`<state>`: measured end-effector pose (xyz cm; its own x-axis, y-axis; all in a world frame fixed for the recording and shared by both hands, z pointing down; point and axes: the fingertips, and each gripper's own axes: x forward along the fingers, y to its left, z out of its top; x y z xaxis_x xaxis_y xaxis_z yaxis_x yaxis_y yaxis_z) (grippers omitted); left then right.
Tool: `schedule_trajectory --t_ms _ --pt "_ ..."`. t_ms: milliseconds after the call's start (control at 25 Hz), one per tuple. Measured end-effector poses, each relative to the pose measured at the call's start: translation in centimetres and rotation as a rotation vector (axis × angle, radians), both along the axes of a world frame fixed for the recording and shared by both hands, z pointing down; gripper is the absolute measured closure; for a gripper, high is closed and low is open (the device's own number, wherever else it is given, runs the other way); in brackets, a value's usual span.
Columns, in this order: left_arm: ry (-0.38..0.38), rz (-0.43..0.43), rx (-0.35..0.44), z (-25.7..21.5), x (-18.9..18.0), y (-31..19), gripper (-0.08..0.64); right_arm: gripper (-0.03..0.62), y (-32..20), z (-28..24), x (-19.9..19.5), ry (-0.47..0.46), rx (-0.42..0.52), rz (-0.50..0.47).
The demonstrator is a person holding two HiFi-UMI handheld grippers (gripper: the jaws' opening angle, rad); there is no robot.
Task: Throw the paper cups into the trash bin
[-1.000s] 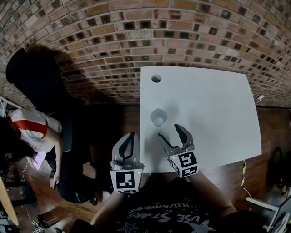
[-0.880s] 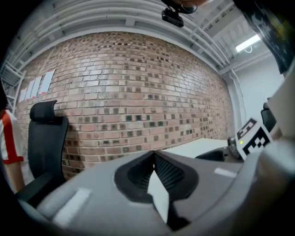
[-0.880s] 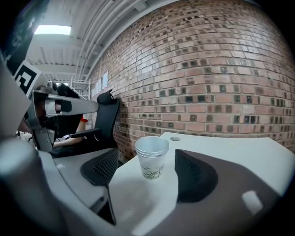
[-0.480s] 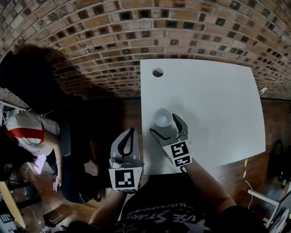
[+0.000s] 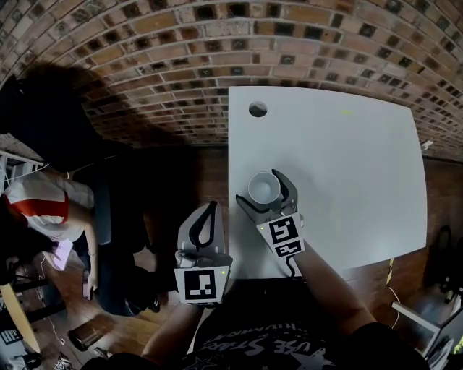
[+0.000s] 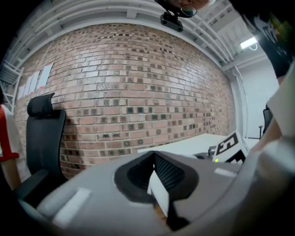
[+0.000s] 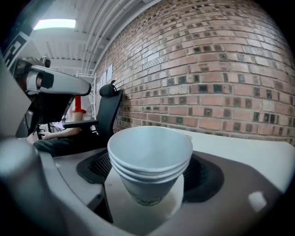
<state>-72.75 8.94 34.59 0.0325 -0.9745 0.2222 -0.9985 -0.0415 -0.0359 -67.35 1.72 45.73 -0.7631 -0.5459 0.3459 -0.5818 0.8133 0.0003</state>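
Smooth white tabletop (image 5: pixel 347 166) against rough brick wall (image 5: pixel 181 65), tapered nested paper cups (image 7: pixel 150 161) between right gripper's (image 5: pixel 262 189) spread jaws, left gripper's (image 5: pixel 211 209) together.

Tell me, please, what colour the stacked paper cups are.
White paper cups; right gripper view shows them best.

Red-brown brick wall (image 5: pixel 181 43) with dark mortar across whole far side. White rectangular table (image 5: pixel 362 181) close against it, round cable hole (image 5: pixel 257 109) near far left corner. Reddish wooden floor (image 5: pixel 134 329) left of table, deep shadow at wall's foot. Black high-back office chair (image 6: pixel 44 133) with headrest beside wall. White ceiling pipes (image 6: pixel 115 9) running parallel overhead. Bright strip light (image 7: pixel 55 23) high up.
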Motion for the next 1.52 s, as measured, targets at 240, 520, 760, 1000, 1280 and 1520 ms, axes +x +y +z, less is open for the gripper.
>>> schedule_trajectory --t_ms 240,520,760,1000,1280,1520 --pt "0.003 -0.01 -0.011 0.3 0.2 0.0 0.555 0.178 -0.7 -0.4 -0.4 -0.027 0.047 -0.001" --pt "-0.001 -0.008 -0.012 0.1 0.7 -0.1 0.555 0.218 -1.1 -0.5 -0.4 -0.04 0.038 -0.002" --pt "0.004 -0.003 0.016 -1.0 1.2 0.2 0.555 0.235 -0.4 -3.6 0.2 -0.103 0.064 -0.008" --pt "0.009 0.037 0.06 -3.1 1.9 1.0 0.555 0.238 1.8 -9.5 2.5 -0.192 0.083 0.001" --pt "0.011 0.132 0.083 -3.8 3.9 1.7 0.555 0.238 3.2 -13.4 7.2 -0.208 0.143 0.07" --pt "-0.003 0.142 0.136 -5.6 5.6 1.3 0.555 0.238 3.2 -14.4 11.4 -0.192 0.162 0.148"
